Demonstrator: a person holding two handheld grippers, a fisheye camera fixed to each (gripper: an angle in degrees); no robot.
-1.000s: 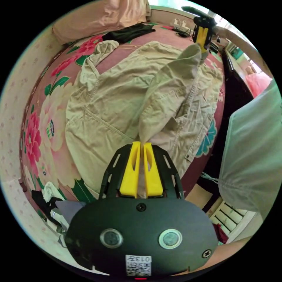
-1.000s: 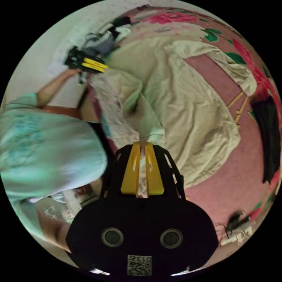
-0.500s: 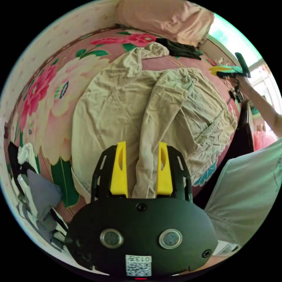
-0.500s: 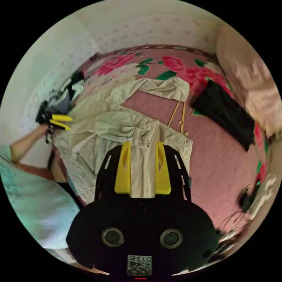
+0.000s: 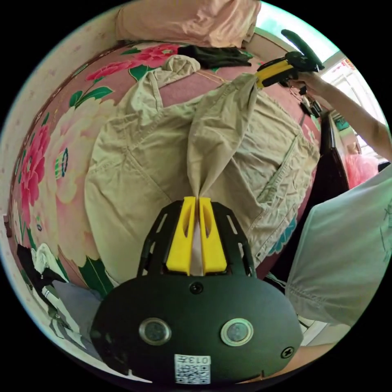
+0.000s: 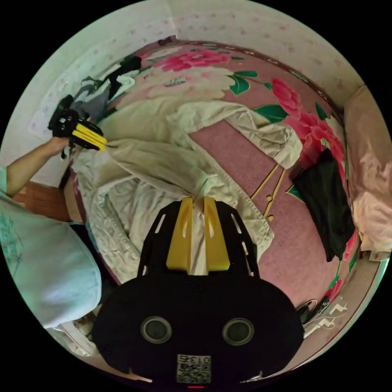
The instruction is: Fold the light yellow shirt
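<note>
The light yellow shirt (image 5: 134,163) lies spread across a pink floral bed cover (image 5: 53,163). One sleeve (image 5: 216,126) is lifted off the shirt's body and stretched taut between both grippers. My left gripper (image 5: 197,200) is shut on the sleeve's near end. My right gripper (image 5: 259,79) pinches its far end, near the shirt's upper edge. In the right gripper view, my right gripper (image 6: 198,200) is shut on shirt (image 6: 171,163) fabric, and the left gripper (image 6: 103,143), held by a hand, grips the same strip at the bed's edge. The other sleeve (image 6: 261,130) lies flat on the cover.
A black garment (image 5: 216,55) lies beyond the shirt, beside a pink pillow (image 5: 192,20). A pile of dark and white clothes (image 5: 45,273) sits by the wall at the bed's corner. The person's pale green top (image 5: 347,245) is close to the bed's edge. Cables (image 6: 322,314) lie nearby.
Half a second ago both grippers stood open over the sleeve lying on the shirt. Now both have shut on the sleeve and pulled it up taut between them.
</note>
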